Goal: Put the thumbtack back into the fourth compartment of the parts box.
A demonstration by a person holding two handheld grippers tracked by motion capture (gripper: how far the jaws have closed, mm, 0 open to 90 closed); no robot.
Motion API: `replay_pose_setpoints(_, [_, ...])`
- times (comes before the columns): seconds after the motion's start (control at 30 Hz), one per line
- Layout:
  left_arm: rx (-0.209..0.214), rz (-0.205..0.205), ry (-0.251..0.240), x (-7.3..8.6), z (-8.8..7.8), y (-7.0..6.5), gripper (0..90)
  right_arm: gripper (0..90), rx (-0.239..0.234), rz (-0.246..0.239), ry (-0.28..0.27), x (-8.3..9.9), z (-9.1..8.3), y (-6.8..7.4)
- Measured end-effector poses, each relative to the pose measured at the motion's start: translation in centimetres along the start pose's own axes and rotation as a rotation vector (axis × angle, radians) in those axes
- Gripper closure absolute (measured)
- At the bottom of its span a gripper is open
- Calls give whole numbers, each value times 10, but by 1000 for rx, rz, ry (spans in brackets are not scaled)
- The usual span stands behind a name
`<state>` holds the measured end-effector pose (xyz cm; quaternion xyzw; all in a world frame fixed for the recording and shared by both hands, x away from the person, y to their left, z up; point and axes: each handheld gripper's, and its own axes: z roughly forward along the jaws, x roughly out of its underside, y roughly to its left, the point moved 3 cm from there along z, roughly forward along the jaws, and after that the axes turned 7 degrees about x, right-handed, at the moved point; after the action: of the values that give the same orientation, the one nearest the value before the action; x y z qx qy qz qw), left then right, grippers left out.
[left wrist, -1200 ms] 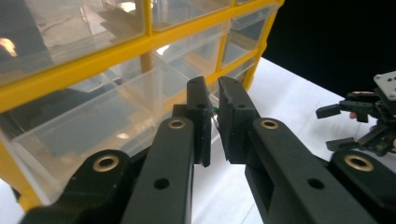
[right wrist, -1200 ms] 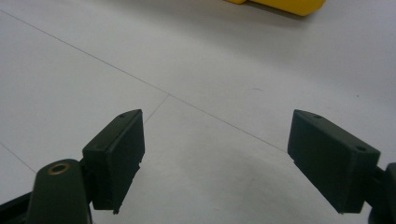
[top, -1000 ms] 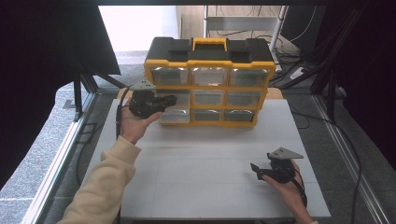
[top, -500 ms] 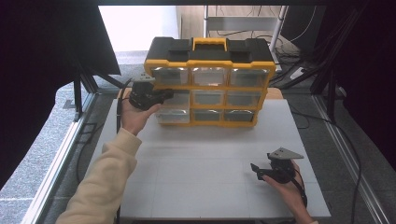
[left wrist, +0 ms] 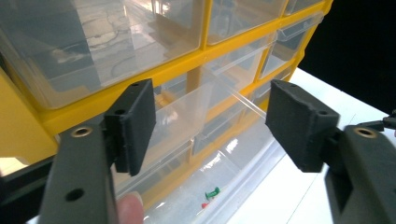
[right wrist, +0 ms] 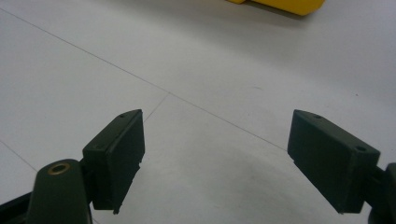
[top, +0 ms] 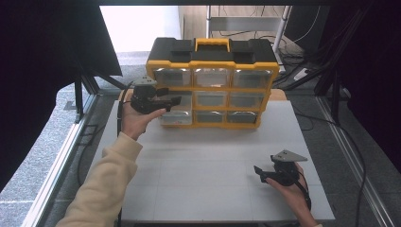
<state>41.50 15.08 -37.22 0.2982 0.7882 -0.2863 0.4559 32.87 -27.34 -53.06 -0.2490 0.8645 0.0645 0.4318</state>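
Holding my left gripper at the yellow drawer cabinet, I have just spread its jaws, which stand apart around the pulled-out clear middle-left drawer without pressing it, while my right gripper rests wide on the white table.

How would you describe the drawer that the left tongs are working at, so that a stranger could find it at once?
Start at the yellow organizer with the black top at the far side of the white table. Look at its left column, bottom row: the clear drawer there, just below the open left tongs. Unlike its neighbours it is pulled out, and it holds a green pushpin.
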Motion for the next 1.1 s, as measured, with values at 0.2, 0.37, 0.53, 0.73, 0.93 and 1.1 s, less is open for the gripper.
replay_pose_setpoints(0.2, [23, 8, -4, 12, -13, -11, 277, 191, 8, 4, 0, 0, 0, -1])
replay_pose_setpoints(0.37, [41, 11, -27, 24, -29, -23, 268, 191, 2, 0, 0, 0, 0, 0])
replay_pose_setpoints(0.53, [54, 22, -29, 37, -40, -35, 265, 191, 7, 3, -4, 0, -2, -1])
replay_pose_setpoints(0.73, [55, 28, -14, 59, -49, -43, 261, 191, 6, 0, -3, 0, 0, -1])
replay_pose_setpoints(0.93, [24, 21, 11, 94, -59, -48, 260, 190, 4, 1, -3, 0, 0, -1])
replay_pose_setpoints(1.1, [1, -5, 27, 121, -66, -48, 257, 192, 12, 1, -12, -1, -1, -2])
